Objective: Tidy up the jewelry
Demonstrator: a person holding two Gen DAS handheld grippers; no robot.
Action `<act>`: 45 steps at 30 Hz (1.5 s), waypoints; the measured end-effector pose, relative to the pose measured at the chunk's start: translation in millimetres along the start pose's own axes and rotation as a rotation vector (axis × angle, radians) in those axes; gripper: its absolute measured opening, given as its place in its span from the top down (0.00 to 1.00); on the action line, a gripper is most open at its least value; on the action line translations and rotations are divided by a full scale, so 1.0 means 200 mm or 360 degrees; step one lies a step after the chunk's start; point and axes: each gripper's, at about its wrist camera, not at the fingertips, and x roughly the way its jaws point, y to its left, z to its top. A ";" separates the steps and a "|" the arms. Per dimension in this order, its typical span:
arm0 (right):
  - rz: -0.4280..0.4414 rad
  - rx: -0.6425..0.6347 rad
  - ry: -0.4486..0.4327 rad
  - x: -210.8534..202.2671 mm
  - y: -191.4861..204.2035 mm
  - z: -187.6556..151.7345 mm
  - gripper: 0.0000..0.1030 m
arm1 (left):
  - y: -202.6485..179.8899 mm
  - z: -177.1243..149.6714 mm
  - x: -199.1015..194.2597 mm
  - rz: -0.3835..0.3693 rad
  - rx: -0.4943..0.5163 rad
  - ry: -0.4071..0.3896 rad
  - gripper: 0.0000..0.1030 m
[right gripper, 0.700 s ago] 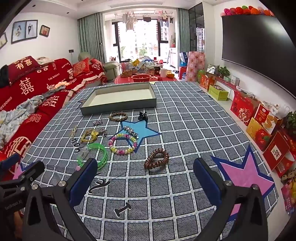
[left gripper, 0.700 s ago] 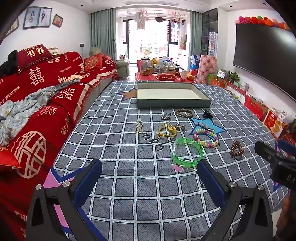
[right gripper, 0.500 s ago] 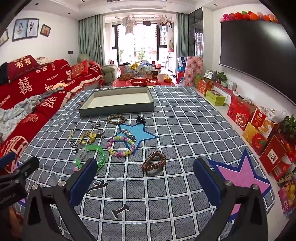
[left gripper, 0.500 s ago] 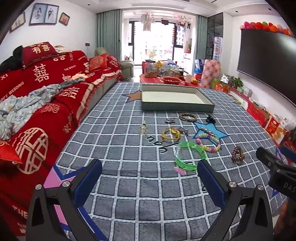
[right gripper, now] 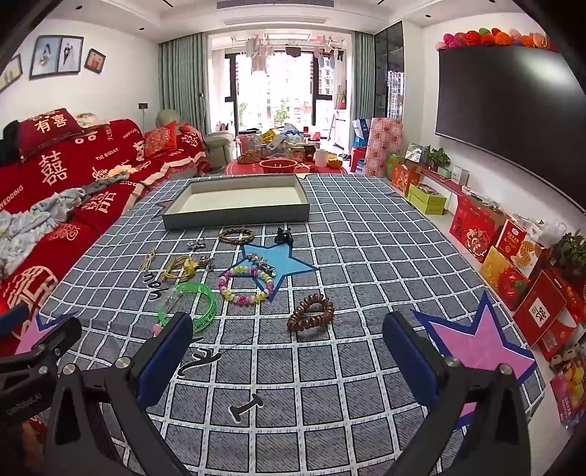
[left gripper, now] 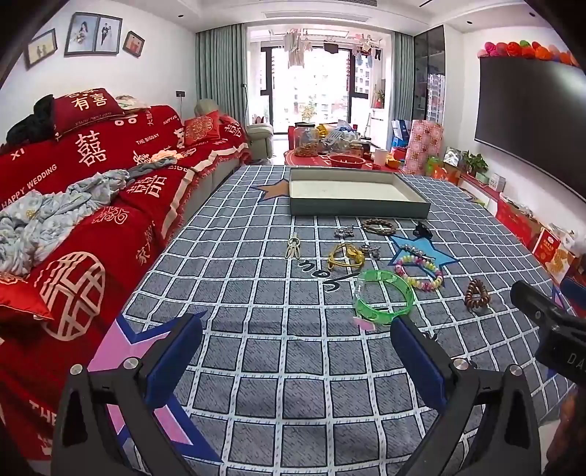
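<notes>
Only the right wrist view shows the pink star patch on the checked tabletop. Both the left claw and right claw stand wide apart, empty. A glossy green bangle, beaded bracelet and coiled brown hair tie lie just ahead; the shallow grey tray sits beyond them.

Both wrist views angled down, sharing grey tray.

A red sofa cover printed with white characters runs along the left, with a rumpled grey cloth lying on it. A dark television hangs on the right wall above red gift boxes, and framed photos hang over the sofa.
</notes>
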 end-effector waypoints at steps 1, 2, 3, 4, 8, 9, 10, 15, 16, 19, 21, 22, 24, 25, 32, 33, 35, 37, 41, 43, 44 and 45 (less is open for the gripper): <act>-0.0001 0.0002 -0.0002 0.00 0.00 0.00 0.00 | 0.00 0.00 0.00 -0.0002 0.0000 -0.0001 0.00; 0.0001 0.0006 -0.0004 -0.01 0.00 0.00 0.00 | -0.01 0.00 -0.01 -0.0002 0.0000 -0.0004 0.00; 0.0002 0.0007 -0.0005 -0.01 -0.01 0.00 0.00 | -0.01 0.00 -0.01 -0.0001 -0.0002 -0.0005 0.00; -0.0001 0.0007 -0.0007 -0.01 -0.01 0.00 0.00 | -0.01 0.00 -0.01 -0.0001 -0.0003 -0.0005 0.00; -0.0002 0.0007 -0.0009 -0.02 -0.01 0.00 0.00 | 0.00 0.00 -0.01 0.0002 -0.0004 -0.0001 0.00; -0.0003 0.0009 -0.0009 -0.02 -0.01 0.00 0.00 | 0.00 0.00 -0.01 0.0000 -0.0006 0.0004 0.00; -0.0001 0.0010 -0.0009 -0.02 -0.01 0.00 0.00 | 0.00 0.00 -0.01 -0.0002 -0.0011 0.0007 0.00; 0.0000 0.0007 -0.0011 -0.02 -0.01 0.00 0.00 | 0.00 0.00 -0.01 0.0002 -0.0012 0.0005 0.00; 0.0000 0.0007 -0.0014 -0.02 -0.01 0.00 0.00 | 0.01 0.00 -0.01 0.0001 -0.0012 0.0005 0.00; 0.0003 0.0012 -0.0014 -0.03 -0.02 0.01 0.00 | 0.01 0.00 -0.01 0.0004 -0.0011 0.0005 0.00; -0.0001 0.0009 -0.0016 -0.03 -0.01 0.01 0.00 | 0.01 0.00 -0.01 0.0003 -0.0011 0.0005 0.00; -0.0002 0.0010 -0.0018 -0.03 -0.02 0.01 0.00 | 0.01 0.00 -0.01 0.0004 -0.0013 0.0004 0.00; 0.0000 0.0010 -0.0015 -0.03 -0.02 0.01 0.00 | 0.01 0.00 -0.01 0.0001 -0.0015 0.0001 0.00; -0.0001 0.0011 -0.0016 -0.03 -0.02 0.01 0.00 | 0.01 0.00 -0.01 0.0000 -0.0013 0.0001 0.00; 0.0002 0.0013 -0.0019 -0.03 -0.02 0.02 0.00 | 0.01 -0.01 -0.01 0.0004 -0.0011 -0.0003 0.00; 0.0001 0.0013 -0.0020 -0.03 -0.02 0.02 0.00 | 0.01 -0.01 -0.01 0.0006 -0.0012 -0.0003 0.00; 0.0004 0.0012 -0.0018 -0.03 -0.02 0.02 0.00 | 0.01 -0.01 0.00 0.0006 -0.0014 -0.0003 0.00; 0.0002 0.0012 -0.0020 -0.04 -0.02 0.02 0.00 | 0.01 -0.01 0.00 0.0007 -0.0014 -0.0003 0.00; 0.0004 0.0014 -0.0023 -0.04 -0.02 0.02 0.00 | 0.01 -0.01 -0.01 0.0007 -0.0010 -0.0004 0.00; 0.0004 0.0013 -0.0020 -0.03 -0.02 0.02 0.00 | 0.01 -0.01 -0.01 0.0002 -0.0012 -0.0002 0.00; 0.0007 0.0012 -0.0020 -0.04 -0.02 0.02 0.00 | 0.01 -0.01 -0.01 0.0001 -0.0014 -0.0004 0.00; 0.0004 0.0011 -0.0019 -0.03 -0.02 0.02 0.00 | 0.01 -0.01 -0.01 0.0002 -0.0014 -0.0004 0.00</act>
